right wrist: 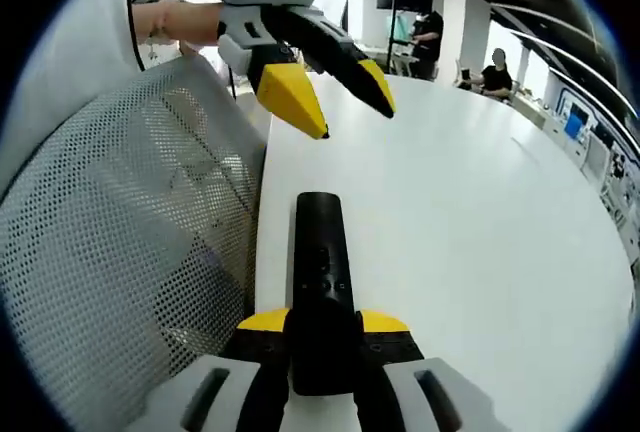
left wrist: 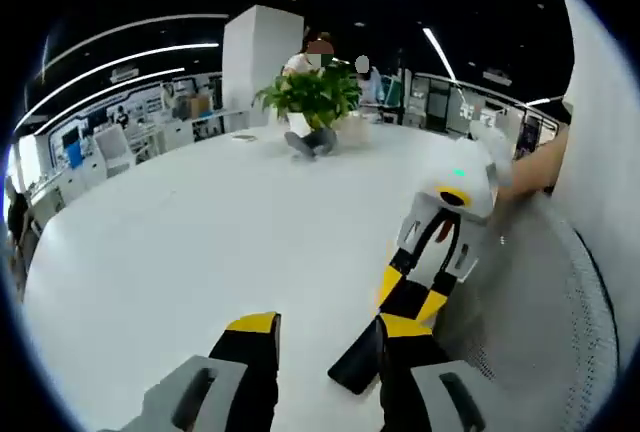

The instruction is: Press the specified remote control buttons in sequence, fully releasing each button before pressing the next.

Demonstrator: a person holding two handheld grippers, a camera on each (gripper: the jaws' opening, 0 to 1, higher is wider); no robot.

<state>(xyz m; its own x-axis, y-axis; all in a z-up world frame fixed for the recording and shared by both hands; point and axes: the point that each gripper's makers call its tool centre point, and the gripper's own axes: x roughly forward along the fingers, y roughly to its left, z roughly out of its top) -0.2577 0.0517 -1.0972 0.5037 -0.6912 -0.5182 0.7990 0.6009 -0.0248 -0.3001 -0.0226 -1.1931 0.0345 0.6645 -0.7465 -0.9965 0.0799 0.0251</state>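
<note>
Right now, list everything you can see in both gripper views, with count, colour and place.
remote control: one, black, clamped lengthwise in the right gripper, above the table edge
table: one, white, large and rounded
potted plant: one, green, far side of table
mesh chair back: one, white, beside the table
seated person: one, dark top, far end of room
left gripper: yellow-black fingers apart
right gripper: yellow-black fingers closed on the remote
hand: one, holding the left gripper

A wide white bench [left wrist: 200, 242] stretches across an open-plan office, a leafy potted plant [left wrist: 312, 94] standing at its far edge. A grey mesh chair back [right wrist: 120, 232] sits beside the bench, while ceiling strip lights [left wrist: 130, 57] glow overhead.
</note>
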